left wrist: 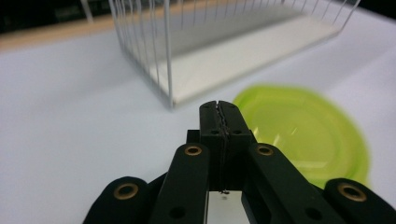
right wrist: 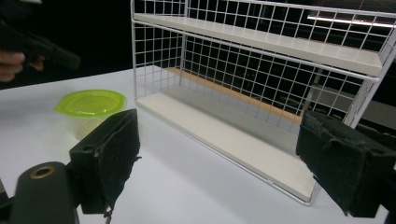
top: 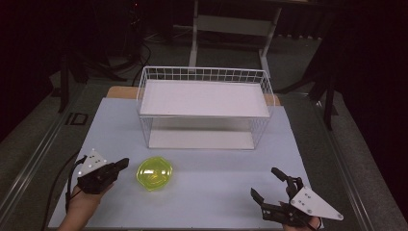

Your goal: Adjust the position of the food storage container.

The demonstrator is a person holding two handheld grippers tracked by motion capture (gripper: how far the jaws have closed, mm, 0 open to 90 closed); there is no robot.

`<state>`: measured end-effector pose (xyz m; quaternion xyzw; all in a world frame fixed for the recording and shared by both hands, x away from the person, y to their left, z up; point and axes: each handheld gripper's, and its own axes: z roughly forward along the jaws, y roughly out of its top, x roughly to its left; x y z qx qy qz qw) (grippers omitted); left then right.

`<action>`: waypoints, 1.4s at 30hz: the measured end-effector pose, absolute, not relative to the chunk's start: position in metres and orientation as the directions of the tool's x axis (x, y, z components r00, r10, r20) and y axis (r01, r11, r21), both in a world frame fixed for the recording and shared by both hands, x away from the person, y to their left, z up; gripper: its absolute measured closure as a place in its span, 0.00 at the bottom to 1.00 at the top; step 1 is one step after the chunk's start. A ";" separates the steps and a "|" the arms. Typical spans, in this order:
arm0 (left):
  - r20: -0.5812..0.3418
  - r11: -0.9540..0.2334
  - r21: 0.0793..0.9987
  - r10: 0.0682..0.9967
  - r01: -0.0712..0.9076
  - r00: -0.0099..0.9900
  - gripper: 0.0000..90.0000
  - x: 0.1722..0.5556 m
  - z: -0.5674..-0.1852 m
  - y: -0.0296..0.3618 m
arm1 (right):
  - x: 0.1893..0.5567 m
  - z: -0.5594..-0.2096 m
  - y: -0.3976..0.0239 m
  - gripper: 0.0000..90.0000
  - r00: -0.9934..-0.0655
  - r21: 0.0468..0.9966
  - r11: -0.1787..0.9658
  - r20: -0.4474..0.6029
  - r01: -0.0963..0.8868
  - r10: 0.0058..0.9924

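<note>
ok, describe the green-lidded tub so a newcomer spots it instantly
Find the white wire shelf rack standing on the pale table. In front of its left end, nearer the person, sits the small clear container with a lime-green lid. It is the only coloured, loose object on the tabletop.

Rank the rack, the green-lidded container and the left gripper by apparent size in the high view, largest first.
1. Rack, by far the largest.
2. Left gripper and container look about alike; I won't rank them, as the gripper sits nearer the camera.
</note>
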<state>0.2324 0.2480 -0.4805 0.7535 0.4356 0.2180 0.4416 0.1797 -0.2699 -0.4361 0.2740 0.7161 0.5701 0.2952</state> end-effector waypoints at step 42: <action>-0.181 -0.437 0.687 0.670 0.581 0.719 1.00 0.221 -0.524 0.155 | 0.178 -0.435 -0.273 0.15 -0.675 0.980 0.189 -0.103 0.055 0.730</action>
